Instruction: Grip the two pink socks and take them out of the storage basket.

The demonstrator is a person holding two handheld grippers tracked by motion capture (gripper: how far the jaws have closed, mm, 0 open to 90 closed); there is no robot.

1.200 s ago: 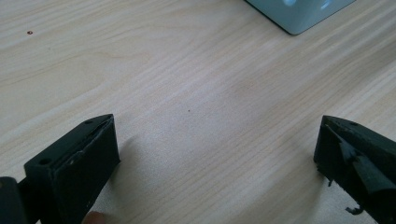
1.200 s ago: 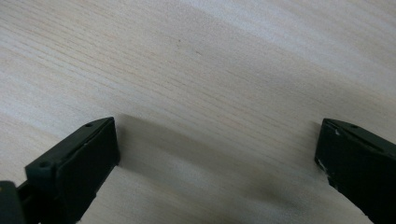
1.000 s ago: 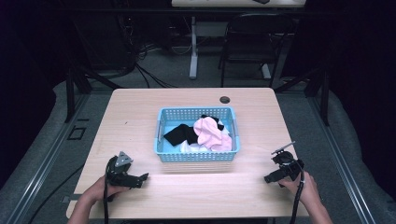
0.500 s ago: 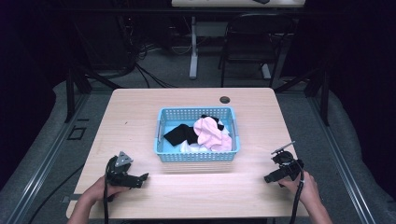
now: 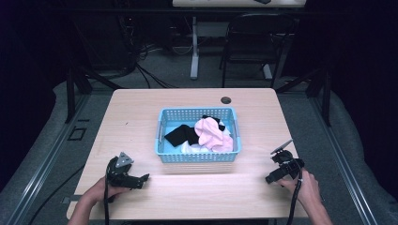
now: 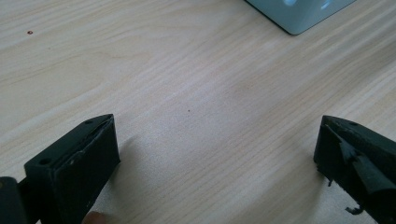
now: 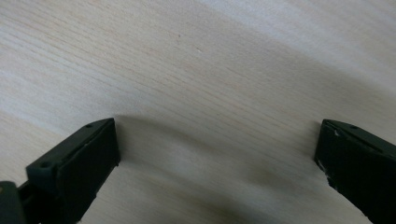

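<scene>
A light blue plastic basket (image 5: 197, 157) stands in the middle of the wooden table (image 5: 141, 112). Inside lie a pink garment (image 5: 210, 134), a black one (image 5: 180, 135) and some white cloth (image 5: 192, 148). My left gripper (image 5: 144, 178) rests low on the table near the front left, held by a hand, its jaws wide open over bare wood (image 6: 215, 135). A corner of the basket (image 6: 299, 14) shows at the top of the left gripper view. Near the front right, my right gripper (image 5: 268, 178) is open too, with only wood (image 7: 217, 140) between its jaws.
A small round dark grommet (image 5: 225, 100) sits near the table's far edge. Behind the table stand a black chair (image 5: 256, 42) and a desk leg (image 5: 194, 47) with cables on the floor. Bare tabletop lies left, right and in front of the basket.
</scene>
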